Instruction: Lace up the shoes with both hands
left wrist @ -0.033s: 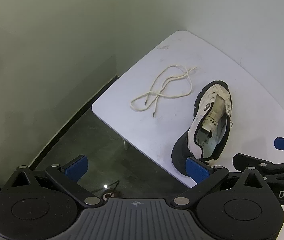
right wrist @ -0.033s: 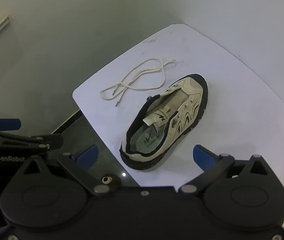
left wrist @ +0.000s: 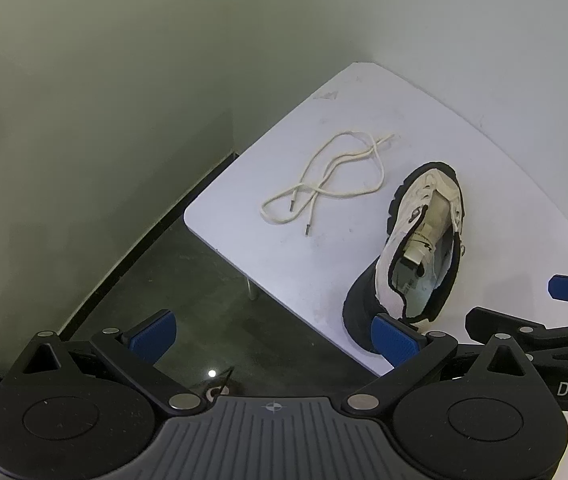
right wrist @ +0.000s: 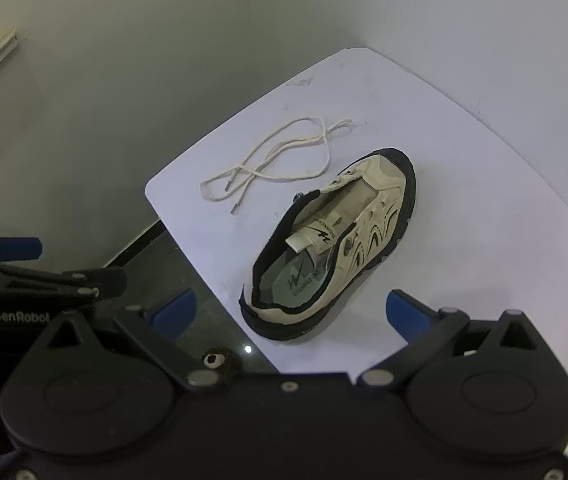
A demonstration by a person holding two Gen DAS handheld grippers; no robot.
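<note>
The shoe [right wrist: 332, 240] lay mid-frame on the white tabletop [right wrist: 484, 200] with no lace in its eyelets; the lace [right wrist: 279, 160] lay loose just beside it, toward the upper left. So all the threading remained. Both the left tongs [left wrist: 271, 336] and the right tongs [right wrist: 290, 308] hung spread and empty low in frame, nothing blocking them.

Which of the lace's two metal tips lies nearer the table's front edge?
The tip on the straight strand nearer the shoe; the other tip lies inside the loop.

Unlaced beige shoe [right wrist: 332, 240], loose lace [right wrist: 275, 160] beside
</note>
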